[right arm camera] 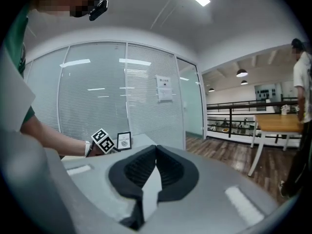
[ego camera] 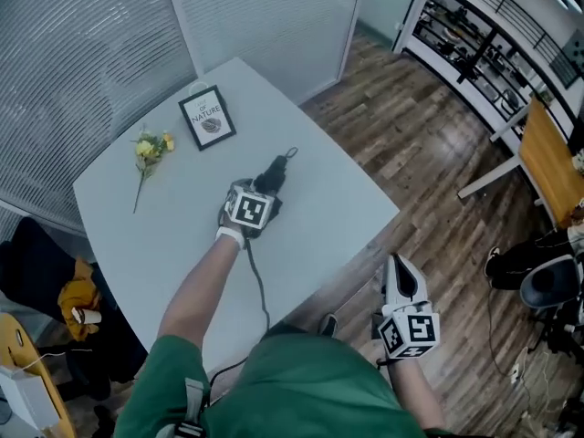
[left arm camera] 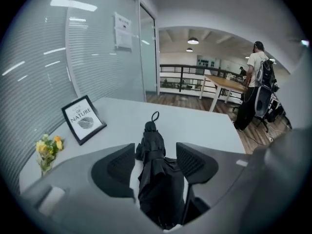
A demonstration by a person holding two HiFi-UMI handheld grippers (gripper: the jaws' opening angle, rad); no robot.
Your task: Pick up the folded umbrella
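Left gripper (left arm camera: 155, 155) is straddling the folded umbrella (left arm camera: 157, 184), its 2 jaws standing apart, fabric brushing the pads, not clamped yet. Umbrella is lying on the white table (left arm camera: 204, 126). It's looking light, with slippery soft fabric over a stiff core, so mid-body grip seems best. Right gripper (right arm camera: 155, 155) is hanging off-table, jaws together, holding nothing.

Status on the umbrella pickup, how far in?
Done: the approach. The left gripper straddles the folded umbrella, one jaw on either side. In hand: the grasp. The jaws are apart and a strip of table shows beside the left one, so it is not clamped. Left: close and lift, as the umbrella appears to lie on the table. The right gripper hangs shut and empty, off the table.
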